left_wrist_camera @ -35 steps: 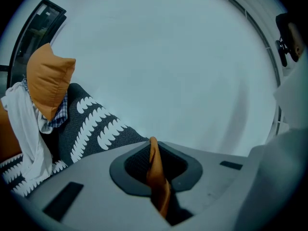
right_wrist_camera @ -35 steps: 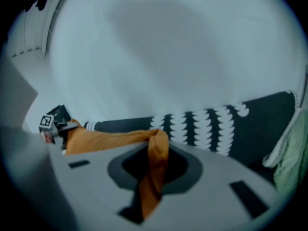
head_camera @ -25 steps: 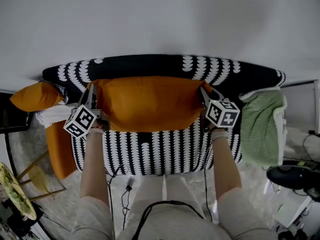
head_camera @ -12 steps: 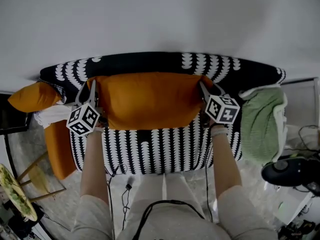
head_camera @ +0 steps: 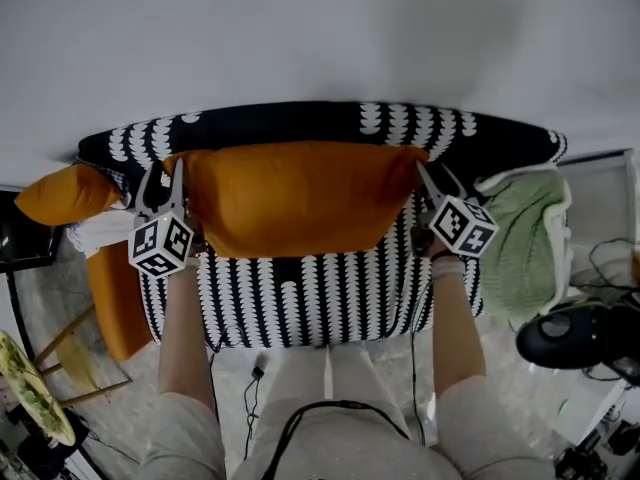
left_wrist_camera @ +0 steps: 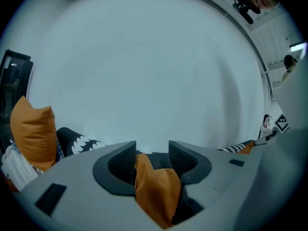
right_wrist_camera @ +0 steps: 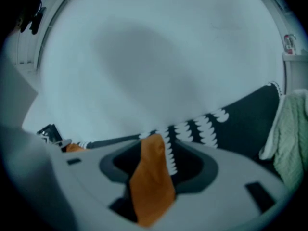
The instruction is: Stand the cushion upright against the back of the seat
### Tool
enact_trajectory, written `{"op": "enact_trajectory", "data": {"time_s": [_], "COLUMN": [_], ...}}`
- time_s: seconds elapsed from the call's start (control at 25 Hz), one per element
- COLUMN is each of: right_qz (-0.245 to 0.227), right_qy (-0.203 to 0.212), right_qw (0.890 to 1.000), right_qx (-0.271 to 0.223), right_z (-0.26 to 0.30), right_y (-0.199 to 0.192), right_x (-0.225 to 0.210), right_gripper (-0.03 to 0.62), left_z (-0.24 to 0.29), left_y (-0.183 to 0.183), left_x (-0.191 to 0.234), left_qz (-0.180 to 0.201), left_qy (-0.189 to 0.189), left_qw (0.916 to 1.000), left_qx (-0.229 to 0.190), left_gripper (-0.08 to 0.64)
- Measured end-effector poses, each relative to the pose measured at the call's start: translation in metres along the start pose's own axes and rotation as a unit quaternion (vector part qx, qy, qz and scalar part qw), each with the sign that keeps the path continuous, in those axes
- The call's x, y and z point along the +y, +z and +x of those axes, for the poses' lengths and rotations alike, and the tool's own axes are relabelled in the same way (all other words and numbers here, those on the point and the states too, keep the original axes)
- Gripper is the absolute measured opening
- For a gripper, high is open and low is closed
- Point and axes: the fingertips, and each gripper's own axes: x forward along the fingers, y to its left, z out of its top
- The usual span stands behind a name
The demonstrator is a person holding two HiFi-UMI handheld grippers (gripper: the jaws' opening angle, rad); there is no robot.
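Your cushion (head_camera: pixel 295 196) stands on its long edge on the seat (head_camera: pixel 300 298), its face leaning against the patterned seat back (head_camera: pixel 300 120). The placing looks done, and you are at the letting-go step.

The left tool (head_camera: pixel 163 176) is at the cushion's upper left corner and the right tool (head_camera: pixel 437 176) at its upper right. Both have just been opening their jaws. Each stands released, pads apart, with a tongue of orange fabric between them.

In the left gripper view the left corner (left_wrist_camera: pixel 156 189) seems to lean on one pad, though the wide lens makes that hard to be sure of. In the right gripper view the right corner (right_wrist_camera: pixel 150 182) sits loose in the gap.

Next, I judge, you need to draw both tools evenly back off the corners. That way no pad drags the fabric and tips the cushion forward.
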Motion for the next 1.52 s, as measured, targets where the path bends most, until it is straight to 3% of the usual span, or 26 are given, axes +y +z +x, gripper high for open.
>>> {"op": "enact_trajectory", "data": {"time_s": [0.36,0.56,0.76,0.92,1.08,1.28,1.52], "right_qz": [-0.007,-0.039,-0.079,-0.106,-0.117,-0.137,-0.140], "right_qy": [0.019,0.066,0.140,0.173,0.210,0.252,0.286], "right_qw": [1.000,0.997,0.987,0.979,0.970,0.957,0.947], "right_qx": [-0.009,-0.003,0.004,0.009,0.024,0.036,0.031], "right_z": [-0.030,-0.049,-0.083,-0.111,-0.140,-0.180,-0.229], "right_y": [-0.007,-0.015,-0.029,-0.042,-0.055,-0.069,-0.071], "right_x": [0.019,0.051,0.100,0.131,0.156,0.191,0.228], "right_gripper": [0.209,0.207,0.198,0.086,0.021,0.017,0.017], "left_z": [-0.034,-0.065,-0.105,-0.135,-0.161,-0.201,-0.250], "left_y": [0.011,0.011,0.009,0.005,-0.002,-0.004,0.004], "left_x": [-0.020,-0.048,-0.085,-0.121,-0.156,-0.186,-0.216], "left_qz": [0.005,0.000,-0.019,-0.030,-0.053,-0.067,-0.074], "left_qy": [-0.014,-0.037,-0.079,-0.117,-0.150,-0.184,-0.215], "left_qw": [0.9997,0.9991,0.9963,0.9923,0.9873,0.9807,0.9737], "left_qx": [-0.019,-0.022,-0.028,-0.027,-0.013,-0.002,0.005], "left_gripper": [0.215,0.215,0.213,0.189,0.092,0.029,0.025]}}
